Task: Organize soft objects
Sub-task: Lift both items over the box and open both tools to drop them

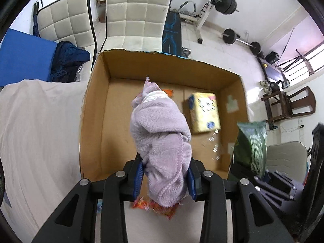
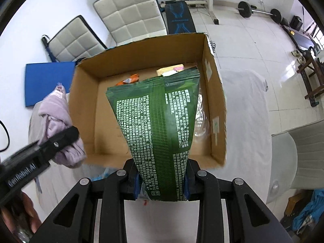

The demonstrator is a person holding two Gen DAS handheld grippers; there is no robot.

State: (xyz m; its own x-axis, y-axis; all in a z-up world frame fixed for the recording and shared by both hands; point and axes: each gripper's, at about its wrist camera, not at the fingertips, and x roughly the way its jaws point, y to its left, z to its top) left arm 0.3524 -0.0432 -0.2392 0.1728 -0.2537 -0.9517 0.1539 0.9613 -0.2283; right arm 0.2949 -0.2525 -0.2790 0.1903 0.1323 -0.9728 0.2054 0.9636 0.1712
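Note:
My left gripper [image 1: 165,179] is shut on a lilac towel [image 1: 162,133] and holds it above the open cardboard box [image 1: 93,109]. The towel also shows in the right wrist view [image 2: 58,121], left of the box [image 2: 216,93]. My right gripper [image 2: 162,184] is shut on a green soft pack [image 2: 160,121] over the box's near edge; the pack shows in the left wrist view [image 1: 253,143] at the box's right side. Inside the box lie a yellow tissue pack [image 1: 204,113], an orange packet [image 2: 128,80] and a clear plastic wrapper [image 1: 214,147].
The box stands on a table with a pale cloth [image 1: 36,133]. An orange packet [image 1: 156,205] lies below my left gripper. Two white padded chairs [image 1: 137,16], a blue mat [image 1: 22,56] and gym weights [image 1: 226,4] stand behind. A grey chair [image 2: 299,154] is on the right.

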